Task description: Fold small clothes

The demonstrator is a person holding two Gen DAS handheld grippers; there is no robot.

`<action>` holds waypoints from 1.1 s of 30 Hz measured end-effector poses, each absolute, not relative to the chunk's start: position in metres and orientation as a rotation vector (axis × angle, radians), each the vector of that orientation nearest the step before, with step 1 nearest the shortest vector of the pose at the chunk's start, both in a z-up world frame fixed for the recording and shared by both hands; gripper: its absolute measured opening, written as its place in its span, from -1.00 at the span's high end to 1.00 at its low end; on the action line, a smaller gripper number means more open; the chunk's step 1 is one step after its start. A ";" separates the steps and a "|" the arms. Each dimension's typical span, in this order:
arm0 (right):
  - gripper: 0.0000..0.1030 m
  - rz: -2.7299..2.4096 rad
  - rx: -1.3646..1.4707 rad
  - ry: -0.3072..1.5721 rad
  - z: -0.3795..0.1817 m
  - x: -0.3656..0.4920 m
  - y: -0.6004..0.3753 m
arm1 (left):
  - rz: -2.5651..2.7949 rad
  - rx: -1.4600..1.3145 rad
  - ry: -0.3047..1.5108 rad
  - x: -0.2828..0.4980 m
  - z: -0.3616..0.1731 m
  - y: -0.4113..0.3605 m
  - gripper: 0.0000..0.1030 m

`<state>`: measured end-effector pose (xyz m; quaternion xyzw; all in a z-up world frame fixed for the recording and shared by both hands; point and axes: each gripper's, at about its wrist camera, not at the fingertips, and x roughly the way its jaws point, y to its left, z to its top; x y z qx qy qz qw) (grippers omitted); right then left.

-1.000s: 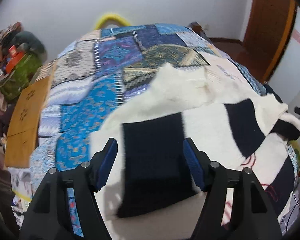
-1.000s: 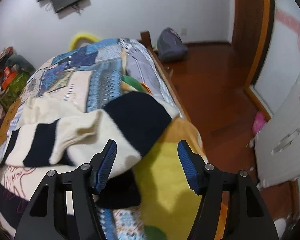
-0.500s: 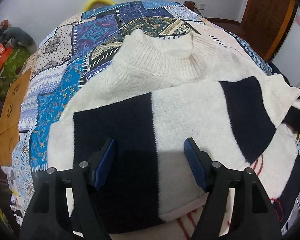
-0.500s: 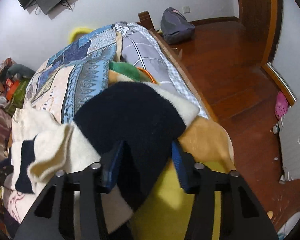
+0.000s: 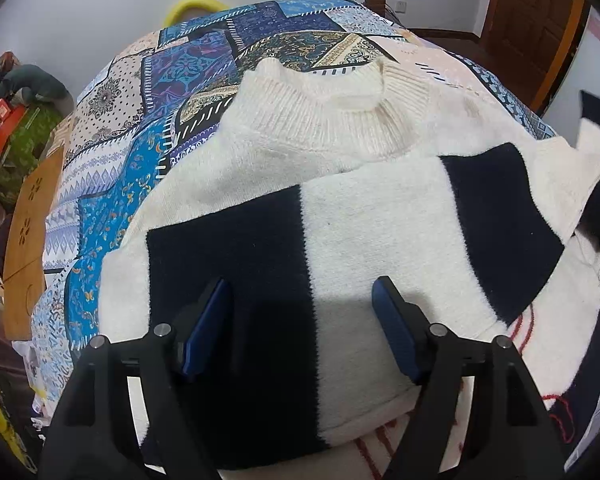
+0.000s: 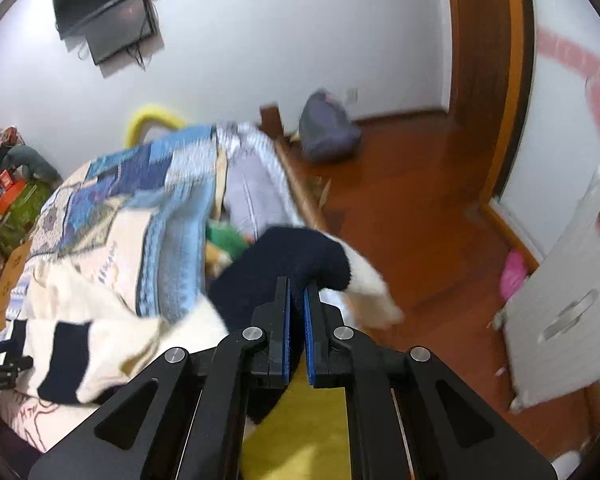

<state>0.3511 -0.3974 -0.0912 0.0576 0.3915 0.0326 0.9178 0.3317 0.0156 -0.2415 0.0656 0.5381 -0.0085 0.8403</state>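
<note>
A cream knit sweater (image 5: 380,216) with navy blocks lies on a patchwork bedspread (image 5: 204,60), its ribbed collar toward the far side. My left gripper (image 5: 302,292) hovers over the folded-in left sleeve; its jaws are opening and its blue pads press on nothing. In the right wrist view my right gripper (image 6: 297,292) is shut on the navy part of the sweater's right sleeve (image 6: 300,256), lifted off the bed, the cream cuff (image 6: 374,292) hanging to the right. The sweater body (image 6: 112,320) trails down to the left.
Under the sweater lies a cream garment with red stitching (image 5: 532,336). A yellow cloth (image 6: 300,424) lies below the right gripper. A wooden board (image 5: 32,236) is left of the bed. Right of the bed: wooden floor (image 6: 412,208), a grey bag (image 6: 328,132), a white panel (image 6: 568,304).
My right gripper closed on the navy sleeve and lifted it up off the bed. My left gripper sank closer to the sweater, and the sleeve it carried now lies flat across the body.
</note>
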 end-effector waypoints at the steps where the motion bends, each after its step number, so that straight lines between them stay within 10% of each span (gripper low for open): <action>1: 0.90 0.062 0.113 0.783 -0.081 0.351 -0.398 | -0.018 0.137 1.138 0.332 -0.241 0.016 -0.43; 33: 0.91 0.234 -0.005 0.535 0.024 0.316 -0.256 | -0.030 0.021 0.987 0.269 -0.179 0.073 -0.43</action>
